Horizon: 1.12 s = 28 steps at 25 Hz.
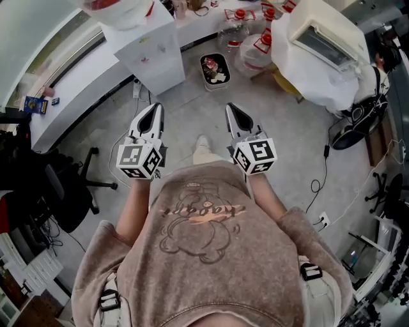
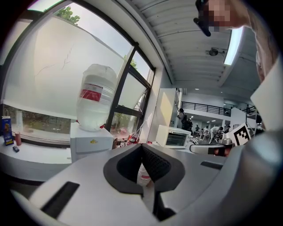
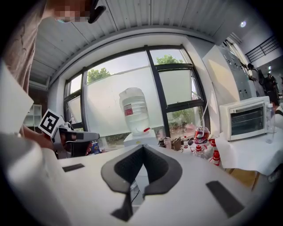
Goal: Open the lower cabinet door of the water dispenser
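The white water dispenser (image 1: 148,46) stands on the floor ahead, against a curved ledge, with a big clear bottle (image 1: 121,9) on top. Its front face is toward me, and I cannot make out the lower door's edge. My left gripper (image 1: 155,110) and right gripper (image 1: 230,110) are side by side at waist height, well short of the dispenser, both shut and holding nothing. The left gripper view has the dispenser (image 2: 90,142) and bottle (image 2: 94,103) left of the closed jaw tips (image 2: 142,148). In the right gripper view the dispenser (image 3: 140,140) sits just above the closed tips (image 3: 142,148).
Several water jugs (image 1: 248,39) and a dark bin (image 1: 215,69) stand on the floor right of the dispenser. A microwave (image 1: 321,33) rests on a cloth-covered table at the right. An office chair (image 1: 64,186) is at the left, a fan (image 1: 356,126) and cables at the right.
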Motion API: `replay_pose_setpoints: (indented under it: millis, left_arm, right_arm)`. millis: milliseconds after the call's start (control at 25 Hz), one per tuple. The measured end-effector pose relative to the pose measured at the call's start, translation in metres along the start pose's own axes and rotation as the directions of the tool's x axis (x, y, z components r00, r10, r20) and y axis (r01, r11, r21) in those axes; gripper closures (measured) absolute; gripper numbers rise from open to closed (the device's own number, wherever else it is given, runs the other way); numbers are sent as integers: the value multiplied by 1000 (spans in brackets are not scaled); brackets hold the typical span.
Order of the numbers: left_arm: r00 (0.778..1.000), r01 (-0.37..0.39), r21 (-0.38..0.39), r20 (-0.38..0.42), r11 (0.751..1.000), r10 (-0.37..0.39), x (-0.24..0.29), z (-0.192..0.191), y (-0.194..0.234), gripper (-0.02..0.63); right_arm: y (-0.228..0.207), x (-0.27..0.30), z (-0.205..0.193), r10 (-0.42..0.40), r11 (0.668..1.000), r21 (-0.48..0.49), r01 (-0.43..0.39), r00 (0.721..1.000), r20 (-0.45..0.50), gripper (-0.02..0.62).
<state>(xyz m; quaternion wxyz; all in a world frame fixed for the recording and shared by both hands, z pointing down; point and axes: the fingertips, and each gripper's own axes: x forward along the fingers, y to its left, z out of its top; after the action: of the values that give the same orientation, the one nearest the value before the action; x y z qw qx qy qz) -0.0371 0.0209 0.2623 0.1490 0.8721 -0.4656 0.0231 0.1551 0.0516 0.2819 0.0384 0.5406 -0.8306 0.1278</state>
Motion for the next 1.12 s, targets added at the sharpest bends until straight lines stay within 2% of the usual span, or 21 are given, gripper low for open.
replay_pose_setpoints:
  millis: [200,400,720,1120]
  left_arm:
    - [1000,-23,2,12,1000,23,39,15,10,589]
    - [1000,-23,10,22,1000,23,55,28,22,590]
    - [1000,5,26,20,1000,-5,75,45,40,589]
    - [999,37,25,-12,999,-37,92,42,61,590]
  right_arm:
    - [-25,36,12,47,999,-5,-47,999,-17,588]
    - [-36,59,20,48,999,3,-48,999,-8,588]
    - [-36,85,38,26,1000,13,-27,999,24,588]
    - [-24,113,28,56,998,15,-56,998,-4,588]
